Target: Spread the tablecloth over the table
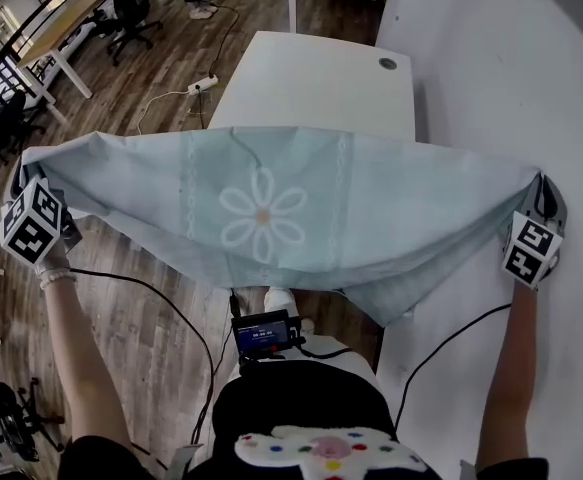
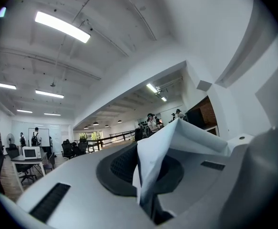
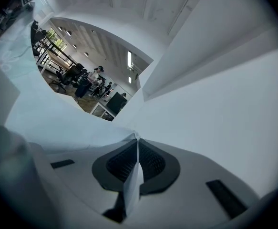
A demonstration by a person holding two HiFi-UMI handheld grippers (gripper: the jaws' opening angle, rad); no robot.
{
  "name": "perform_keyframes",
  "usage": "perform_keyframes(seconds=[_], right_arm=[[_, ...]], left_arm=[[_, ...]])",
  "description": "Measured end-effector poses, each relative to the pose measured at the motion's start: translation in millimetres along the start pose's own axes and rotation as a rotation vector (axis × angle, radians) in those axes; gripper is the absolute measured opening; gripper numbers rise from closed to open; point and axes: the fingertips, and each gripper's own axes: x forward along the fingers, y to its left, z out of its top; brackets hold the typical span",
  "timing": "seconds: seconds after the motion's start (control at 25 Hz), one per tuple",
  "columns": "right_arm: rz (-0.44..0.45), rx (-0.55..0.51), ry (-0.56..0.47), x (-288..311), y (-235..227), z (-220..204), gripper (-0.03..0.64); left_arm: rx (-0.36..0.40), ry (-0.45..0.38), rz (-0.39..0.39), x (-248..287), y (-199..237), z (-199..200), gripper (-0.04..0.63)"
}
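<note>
Though apart, both claws [image 1: 29, 183] [image 1: 543, 193] tight on tablecloth [image 1: 371, 208]

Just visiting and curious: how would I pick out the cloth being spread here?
Find the long white table beside the white wall. In front of it a cloth hangs stretched between the left gripper and the right gripper. It is pale blue-green, the only thing bearing a white daisy at its middle.

Head overhead; all views share tablecloth [image 1: 271, 218]
</note>
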Motion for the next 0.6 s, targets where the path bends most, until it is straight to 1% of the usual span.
perform_keyframes(seconds=[0.16, 0.2, 0.32, 0.44, 0.6], right_arm=[[-0.016, -0.024, -0.001, 3.2, 5.8, -8.7, 0.034], [-0.022, -0.029, -0.002, 2.2, 6.9, -11.0, 0.034], [-0.046, -0.032, -0.006, -2.6, 7.4, -15.6, 0.034], [-0.063, -0.052, -0.006, -1.0, 8.3, -14.3, 0.034], [-0.055, -0.067, 0.025, 36.3, 17.6, -11.8, 0.034]], left_arm=[[0.078, -0.015, -0.024, 7.4, 2.7, -7.7, 0.011], [0.083, -0.019, -0.03, 10.1, 3.2, -10.2, 0.011], [0.064, -0.037, -0.047, 19.7, 1.7, -15.4, 0.011], [0.053, -0.056, -0.067, 34.4, -8.9, -11.9, 0.011], [0.102, -0.041, -0.106, 84.7, -47.7, -5.8, 0.011]])
